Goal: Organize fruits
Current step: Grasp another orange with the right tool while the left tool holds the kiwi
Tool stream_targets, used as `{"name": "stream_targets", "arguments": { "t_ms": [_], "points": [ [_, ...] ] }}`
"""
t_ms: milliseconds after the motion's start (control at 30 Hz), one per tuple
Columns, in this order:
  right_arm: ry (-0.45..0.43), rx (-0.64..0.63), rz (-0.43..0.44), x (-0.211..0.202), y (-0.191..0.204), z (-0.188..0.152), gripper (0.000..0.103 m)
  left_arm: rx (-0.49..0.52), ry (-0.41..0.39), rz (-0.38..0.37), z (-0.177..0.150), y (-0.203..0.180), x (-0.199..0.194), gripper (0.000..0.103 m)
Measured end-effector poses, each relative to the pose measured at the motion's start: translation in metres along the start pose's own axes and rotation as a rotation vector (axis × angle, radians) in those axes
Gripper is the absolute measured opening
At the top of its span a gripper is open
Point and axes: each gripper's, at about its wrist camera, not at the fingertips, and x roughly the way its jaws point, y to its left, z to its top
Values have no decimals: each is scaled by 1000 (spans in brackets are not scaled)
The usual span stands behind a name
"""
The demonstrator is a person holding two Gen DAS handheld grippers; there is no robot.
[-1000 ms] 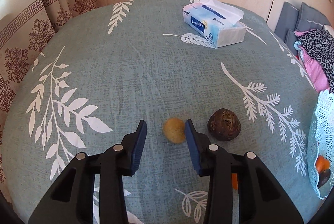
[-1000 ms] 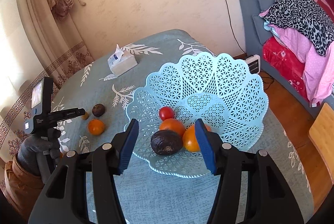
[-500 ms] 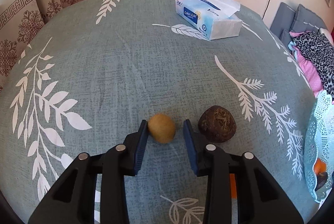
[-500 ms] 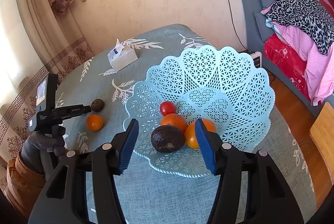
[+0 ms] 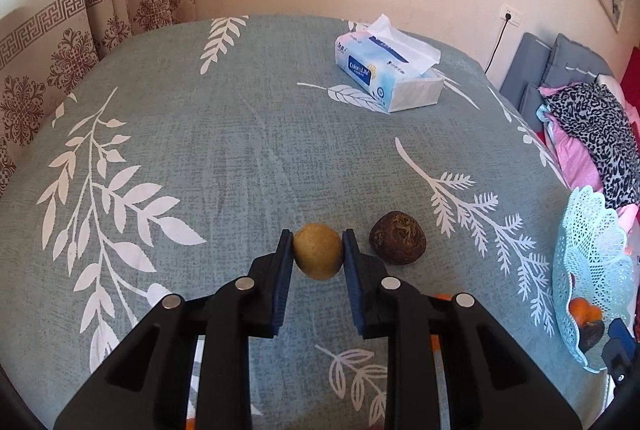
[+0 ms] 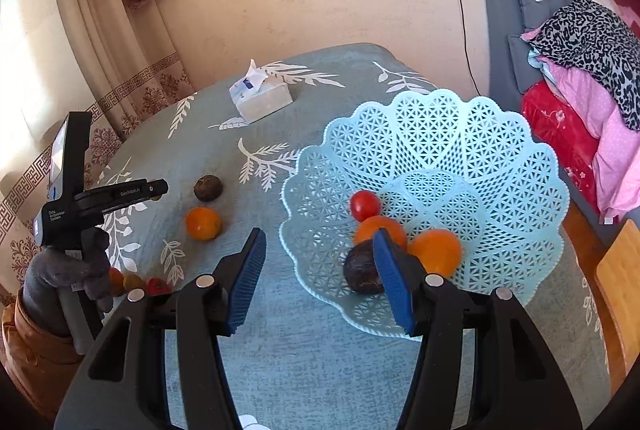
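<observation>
On leaf-print tablecloth, yellow fruit pinched inside left gripper; right gripper spread wide.

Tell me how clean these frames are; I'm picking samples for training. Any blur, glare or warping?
Left wrist view: sharp, evenly lit; the yellow-brown fruit between the left gripper jaws is crisp; fisheye bows the table edge.
Right wrist view: sunlight washes out the curtain at far left; the basket is sharp; dark vignette at the corners.
</observation>
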Motion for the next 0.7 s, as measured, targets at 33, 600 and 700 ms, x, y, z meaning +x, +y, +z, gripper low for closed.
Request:
{"name": "stream_targets", "arguments": {
  "t_ms": [33, 600, 700],
  "points": [
    [1, -11, 8, 3, 6, 1, 58, 1, -17, 3, -1, 1, -6, 25],
    [176, -171, 70, 115, 102, 18, 58, -38, -172, 17, -24, 25, -64, 25],
    [195, -157, 80, 127, 105, 19, 58, -43, -160, 11, -26, 28, -62, 25]
  ]
}}
